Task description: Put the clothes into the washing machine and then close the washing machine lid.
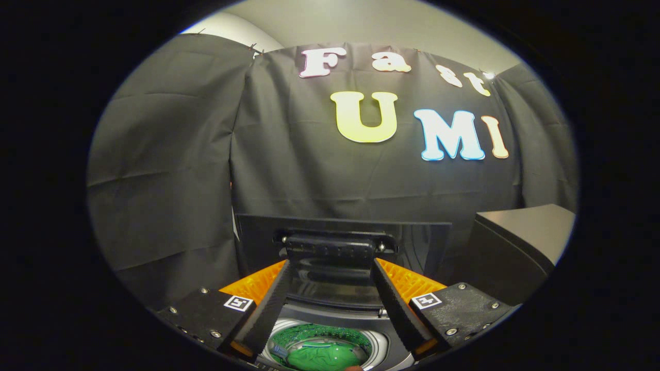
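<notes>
So the washing machine [330,330] is the landmark here, a dark top-loader sitting low down, with its lid [343,242] standing upright at the back of the opening. The lid has a dark glossy panel and a black handle bar [332,246] across it. The gripper [330,270] is spread wide open, holding nothing, with its two fingers angled in toward that handle bar and their tips just beside either end of it; can't tell if they're actually touching it. Below the lid and between the fingers you look straight down into the drum [322,348], and the clothes [322,354] are already in there, a bright green bundle lying at the bottom with a bit of blue at its left side. Behind the machine it's all wrinkly black cloth wall [165,170], hung like curtains, with pale ceiling above that. Off to the right of the machine, near it, there's a dark boxy thing with a flat grey top [521,232], no idea what it is.
</notes>
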`<action>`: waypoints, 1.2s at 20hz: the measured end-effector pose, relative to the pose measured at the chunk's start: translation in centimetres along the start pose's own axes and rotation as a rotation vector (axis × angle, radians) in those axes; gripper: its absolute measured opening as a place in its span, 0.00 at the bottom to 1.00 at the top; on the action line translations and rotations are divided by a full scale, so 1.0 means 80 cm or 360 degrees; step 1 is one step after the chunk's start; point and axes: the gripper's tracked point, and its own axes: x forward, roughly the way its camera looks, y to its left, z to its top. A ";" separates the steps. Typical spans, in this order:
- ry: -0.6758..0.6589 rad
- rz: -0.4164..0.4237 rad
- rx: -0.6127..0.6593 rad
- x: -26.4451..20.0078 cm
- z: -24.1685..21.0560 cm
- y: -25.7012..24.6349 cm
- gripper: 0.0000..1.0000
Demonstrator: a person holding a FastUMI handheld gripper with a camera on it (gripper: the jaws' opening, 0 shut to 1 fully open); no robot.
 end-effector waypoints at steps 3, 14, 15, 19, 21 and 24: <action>-0.0024 -0.0025 0.0038 0.020 0.023 -0.003 0.96; 0.0041 -0.0086 0.0116 0.087 0.062 -0.010 0.96; 0.0063 -0.0089 0.0126 0.094 0.063 -0.010 0.96; 0.0162 -0.0122 0.0159 0.123 0.068 -0.016 0.96; 0.0217 -0.0150 0.0147 0.142 0.069 -0.018 0.96; 0.0304 -0.0164 0.0166 0.163 0.065 -0.021 0.96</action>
